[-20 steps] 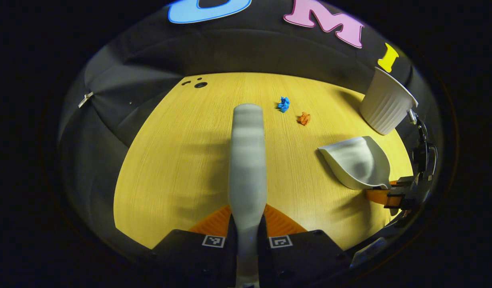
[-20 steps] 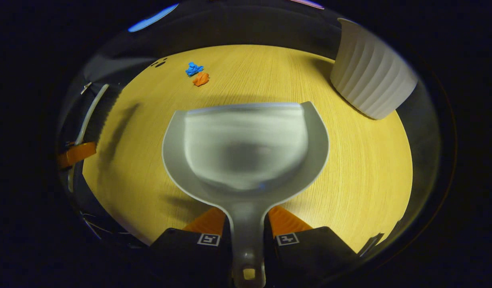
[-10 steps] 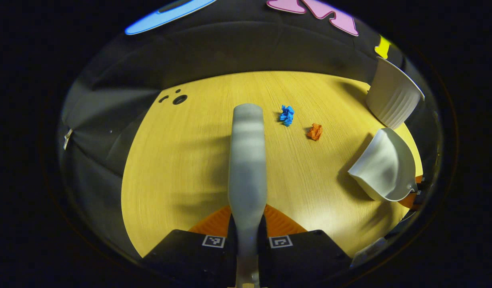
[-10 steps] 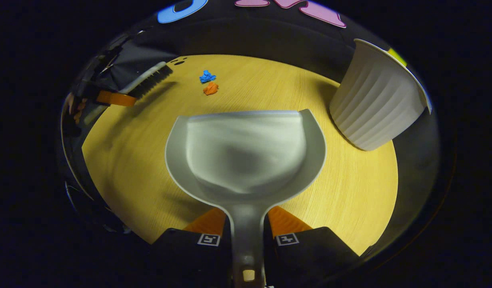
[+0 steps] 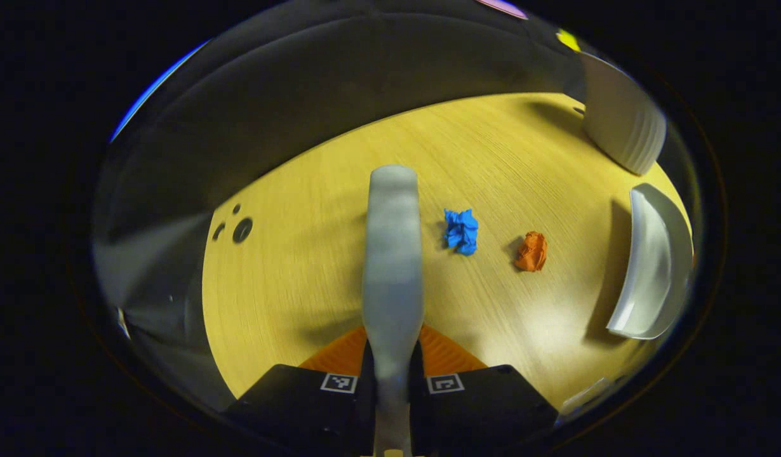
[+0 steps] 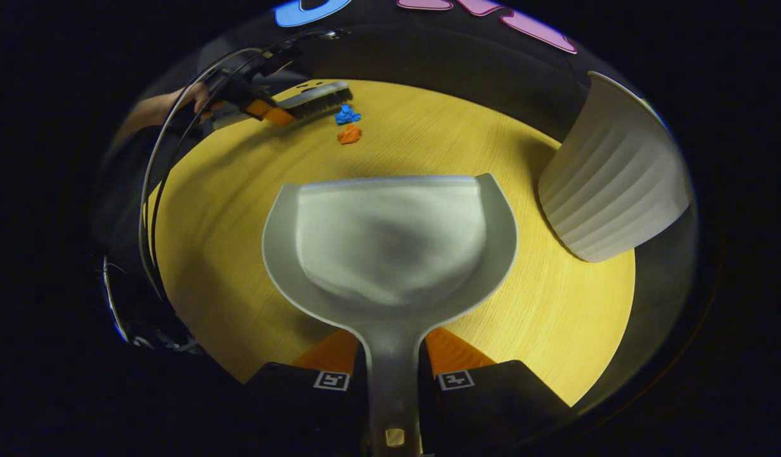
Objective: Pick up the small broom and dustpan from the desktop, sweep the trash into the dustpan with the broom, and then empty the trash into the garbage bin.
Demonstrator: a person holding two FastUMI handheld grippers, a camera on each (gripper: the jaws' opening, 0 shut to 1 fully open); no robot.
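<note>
My left gripper [image 5: 392, 362] is shut on the handle of the small grey broom [image 5: 392, 254], which points out over the wooden desktop [image 5: 301, 279]. A crumpled blue paper [image 5: 461, 230] and a crumpled orange paper [image 5: 531, 251] lie just right of the broom's head. My right gripper [image 6: 393, 363] is shut on the handle of the grey dustpan [image 6: 390, 244], held above the desktop [image 6: 225, 222]. In the right gripper view the broom [image 6: 314, 101] hangs beside the blue paper [image 6: 347, 115] and the orange paper [image 6: 350, 134], held by the left gripper [image 6: 263, 109] in a hand. The dustpan [image 5: 651, 266] stands at the right of the left gripper view.
A white ribbed garbage bin [image 6: 609, 184] stands at the right of the desktop, close to the dustpan, and shows as the bin [image 5: 619, 127] at the far right of the left gripper view. Small dark holes [image 5: 241, 228] mark the desktop's left part. Black cloth walls surround the desk.
The left gripper has carried the broom closer to the two papers, which now look larger beside its head. The dustpan has turned edge-on at the right. The right gripper barely shifted.
</note>
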